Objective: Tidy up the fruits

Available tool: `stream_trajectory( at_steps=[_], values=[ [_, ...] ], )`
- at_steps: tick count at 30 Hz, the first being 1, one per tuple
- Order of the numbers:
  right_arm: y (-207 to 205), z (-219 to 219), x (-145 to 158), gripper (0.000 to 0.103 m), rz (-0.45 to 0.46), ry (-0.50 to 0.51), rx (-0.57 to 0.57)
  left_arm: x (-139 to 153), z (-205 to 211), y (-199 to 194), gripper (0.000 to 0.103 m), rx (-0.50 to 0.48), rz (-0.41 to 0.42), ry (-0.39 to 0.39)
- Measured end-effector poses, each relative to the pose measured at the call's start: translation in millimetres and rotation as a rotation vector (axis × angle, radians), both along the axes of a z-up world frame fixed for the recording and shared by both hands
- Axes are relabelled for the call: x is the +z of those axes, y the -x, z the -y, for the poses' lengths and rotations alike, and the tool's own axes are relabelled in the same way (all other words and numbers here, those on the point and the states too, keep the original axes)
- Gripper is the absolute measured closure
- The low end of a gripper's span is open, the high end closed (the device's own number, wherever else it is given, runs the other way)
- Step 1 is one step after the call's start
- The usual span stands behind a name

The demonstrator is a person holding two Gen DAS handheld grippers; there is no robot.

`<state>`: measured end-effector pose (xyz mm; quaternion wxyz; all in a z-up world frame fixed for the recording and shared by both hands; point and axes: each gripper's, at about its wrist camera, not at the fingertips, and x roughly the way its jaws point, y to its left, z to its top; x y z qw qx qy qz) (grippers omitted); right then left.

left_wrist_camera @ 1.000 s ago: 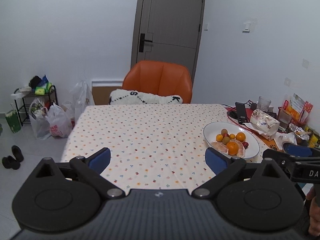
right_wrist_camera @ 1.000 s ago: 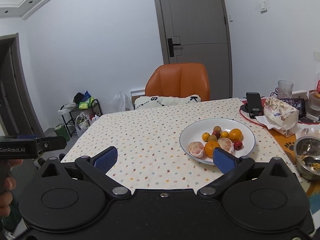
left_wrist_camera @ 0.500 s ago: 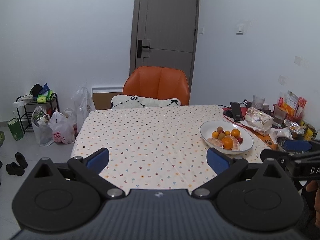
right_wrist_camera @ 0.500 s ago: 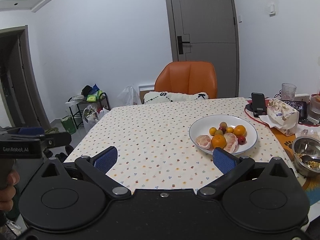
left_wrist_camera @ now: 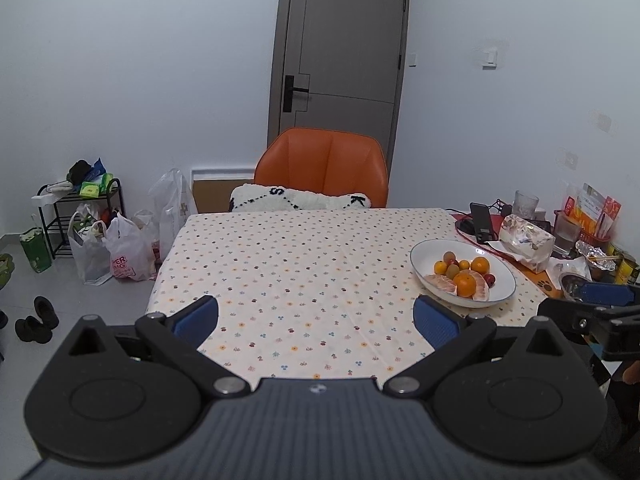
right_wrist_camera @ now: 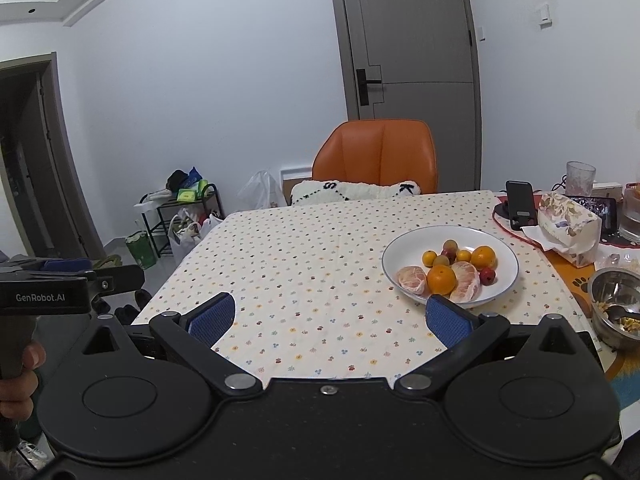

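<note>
Left wrist view: the left gripper [left_wrist_camera: 316, 318] is held above the near edge of the surface [left_wrist_camera: 304, 264], its fingers spread wide with nothing between them. The white plate [left_wrist_camera: 424, 252] stands on the right part of the surface. All visible fruits [left_wrist_camera: 464, 276] lie gathered on it: oranges, peeled citrus pieces and several small fruits. No fruit shows on the dotted cloth outside the plate.

Right wrist view: the right gripper [right_wrist_camera: 328, 316] is likewise spread wide and carries nothing; its right finger sits just in front of the plate [right_wrist_camera: 404, 248]. The fruits [right_wrist_camera: 448, 272] lie touching one another; the small dark ones are possibly plums, but the view is too coarse to confirm.

Task status: the fruit lies collected on the plate. This fits either a finished gathering or a pile awaiting sorting; the pictures do not settle which.
</note>
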<state>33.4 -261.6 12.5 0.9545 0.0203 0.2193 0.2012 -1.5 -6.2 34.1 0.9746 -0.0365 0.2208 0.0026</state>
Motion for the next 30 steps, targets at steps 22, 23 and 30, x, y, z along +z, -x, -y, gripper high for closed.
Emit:
stream_trajectory(
  at_steps=[22, 23, 30],
  values=[
    [-5, -1, -12, 0.000, -0.042, -0.003, 0.004, -17, 8, -8, 0.000, -0.056, -0.053, -0.008],
    [-6, -1, -12, 0.000, -0.044, -0.003, 0.002, -17, 9, -8, 0.000, -0.057, -0.054, -0.009],
    [-6, 0, -13, 0.000, -0.045, -0.009, -0.001, -17, 9, -7, 0.000, -0.057, -0.053, -0.008]
  ],
)
